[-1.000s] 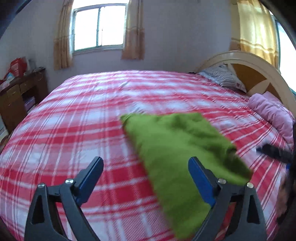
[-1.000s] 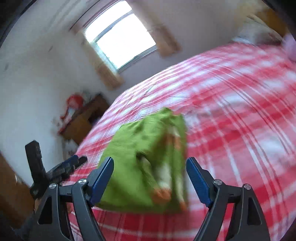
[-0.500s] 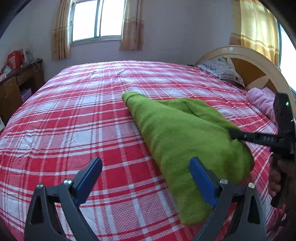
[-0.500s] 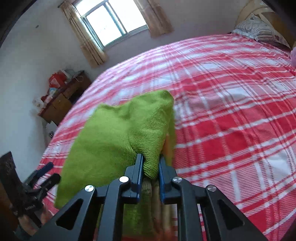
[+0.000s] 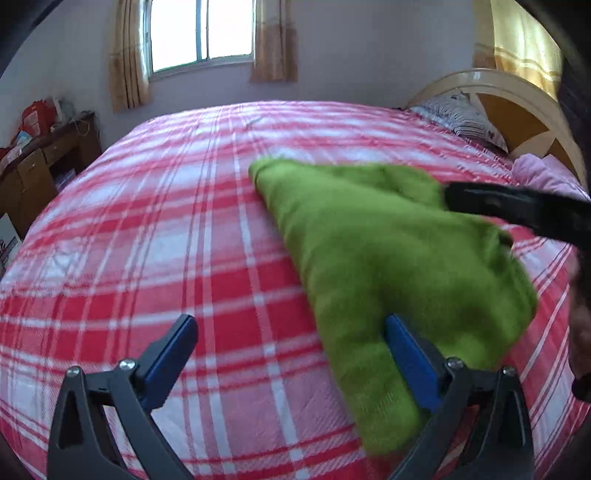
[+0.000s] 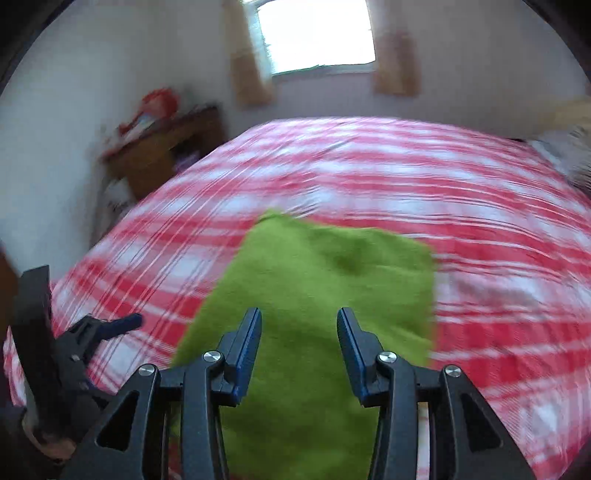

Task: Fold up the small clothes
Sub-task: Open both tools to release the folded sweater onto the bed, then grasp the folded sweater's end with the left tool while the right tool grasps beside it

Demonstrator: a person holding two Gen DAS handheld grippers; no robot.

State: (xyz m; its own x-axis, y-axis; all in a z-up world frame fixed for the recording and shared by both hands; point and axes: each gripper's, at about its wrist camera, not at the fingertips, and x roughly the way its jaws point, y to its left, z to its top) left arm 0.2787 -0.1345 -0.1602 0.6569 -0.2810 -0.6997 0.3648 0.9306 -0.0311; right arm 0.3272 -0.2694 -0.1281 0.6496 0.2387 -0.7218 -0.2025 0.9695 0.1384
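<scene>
A green knitted garment [image 5: 369, 258] lies folded on the red plaid bedspread [image 5: 166, 258]. My left gripper [image 5: 288, 328] hovers low over the garment's near left edge. Its jaws are wide and still opening, the right pad [image 5: 406, 354] is over the cloth, and nothing is gripped. In the blurred right wrist view the garment [image 6: 325, 280] lies below my right gripper [image 6: 299, 315]. Its jaws are opening, with cloth beneath the gap but not pinched. The right gripper's black body [image 5: 517, 210] reaches in over the garment's far right side.
A wooden desk [image 5: 40, 158] with red items stands left of the bed. At the right end are a curved headboard [image 5: 517, 110], a striped pillow [image 5: 461, 114] and a pink blanket [image 5: 543, 177]. A window [image 5: 203, 33] is behind.
Half a second ago my right gripper was shut on a fold of the green garment; it has let go and swung sideways. My left gripper sank slightly toward the bed.
</scene>
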